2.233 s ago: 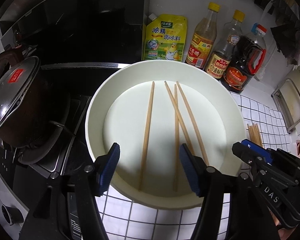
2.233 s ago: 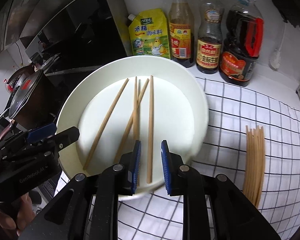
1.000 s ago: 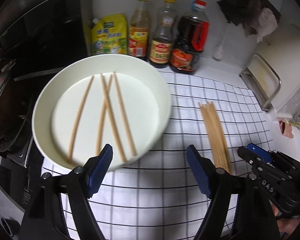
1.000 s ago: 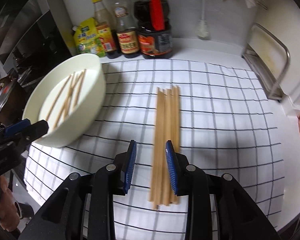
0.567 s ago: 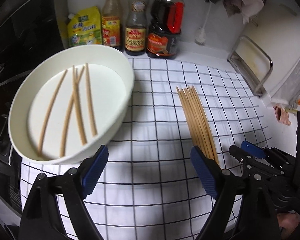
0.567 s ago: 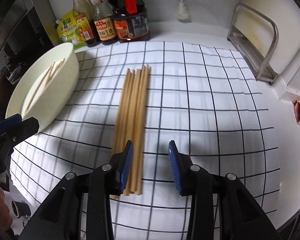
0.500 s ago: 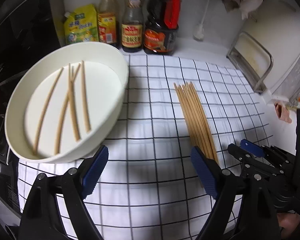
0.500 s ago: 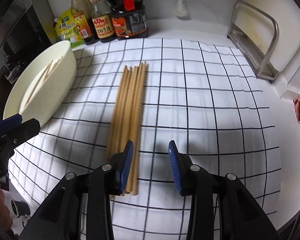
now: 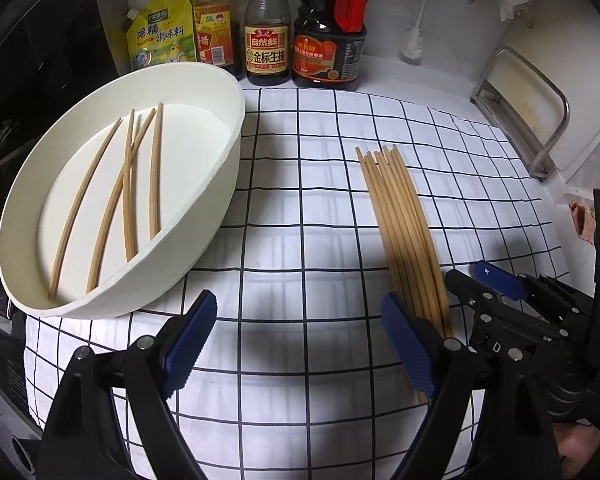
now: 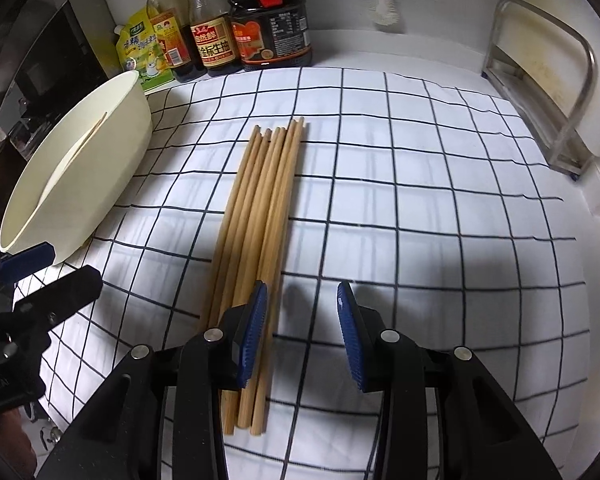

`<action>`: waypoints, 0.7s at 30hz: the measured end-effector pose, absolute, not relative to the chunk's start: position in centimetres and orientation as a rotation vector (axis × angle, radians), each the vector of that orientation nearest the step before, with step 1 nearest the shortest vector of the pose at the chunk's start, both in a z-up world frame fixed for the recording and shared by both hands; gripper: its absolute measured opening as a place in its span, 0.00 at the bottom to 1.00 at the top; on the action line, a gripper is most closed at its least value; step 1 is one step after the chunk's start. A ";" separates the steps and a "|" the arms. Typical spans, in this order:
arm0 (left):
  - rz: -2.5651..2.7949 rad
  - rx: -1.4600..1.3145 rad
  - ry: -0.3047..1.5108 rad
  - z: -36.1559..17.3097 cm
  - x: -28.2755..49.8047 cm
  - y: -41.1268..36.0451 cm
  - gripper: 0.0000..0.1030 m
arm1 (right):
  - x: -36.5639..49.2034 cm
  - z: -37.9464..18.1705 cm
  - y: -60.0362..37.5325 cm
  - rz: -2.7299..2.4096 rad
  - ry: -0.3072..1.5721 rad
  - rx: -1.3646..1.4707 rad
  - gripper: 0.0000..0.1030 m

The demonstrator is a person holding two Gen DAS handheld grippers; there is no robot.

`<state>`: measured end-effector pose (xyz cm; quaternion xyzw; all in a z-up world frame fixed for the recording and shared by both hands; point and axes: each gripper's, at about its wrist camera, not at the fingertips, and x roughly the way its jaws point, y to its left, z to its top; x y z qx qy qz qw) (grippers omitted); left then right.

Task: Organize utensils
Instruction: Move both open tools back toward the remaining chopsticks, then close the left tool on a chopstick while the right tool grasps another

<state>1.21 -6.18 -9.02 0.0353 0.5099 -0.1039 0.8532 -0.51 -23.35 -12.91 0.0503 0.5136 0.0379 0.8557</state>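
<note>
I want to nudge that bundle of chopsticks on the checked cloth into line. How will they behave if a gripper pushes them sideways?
The chopsticks on the cloth look thin, straight and rigid, so they should shift without bending. They lie loose, side by side, so a push would probably scatter or roll them singly. The soft checked cloth may drag and bunch a little.

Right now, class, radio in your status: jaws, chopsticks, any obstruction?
Left gripper and right gripper open, both empty. Chopstick bundle flat on the checked cloth; four more in the white bowl. Nothing in the way.
</note>
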 end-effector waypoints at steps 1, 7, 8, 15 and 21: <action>-0.217 0.072 1.076 -9.2 1.3 -6.2 0.80 | -0.4 -13.0 -23.3 0.083 1.079 0.102 0.34; -0.211 0.068 1.081 -9.7 1.6 -6.9 0.80 | 0.1 -13.6 -23.1 0.093 1.088 0.076 0.34; -0.212 0.067 1.082 -9.7 1.7 -7.0 0.80 | 0.1 -13.7 -23.2 0.095 1.089 0.079 0.34; -0.213 0.059 1.101 -10.7 2.2 -8.1 0.80 | -0.3 -14.1 -25.0 0.074 1.091 0.105 0.34; -0.214 0.059 1.115 -11.7 2.4 -9.2 0.80 | -0.8 -14.0 -26.4 0.063 1.084 0.111 0.34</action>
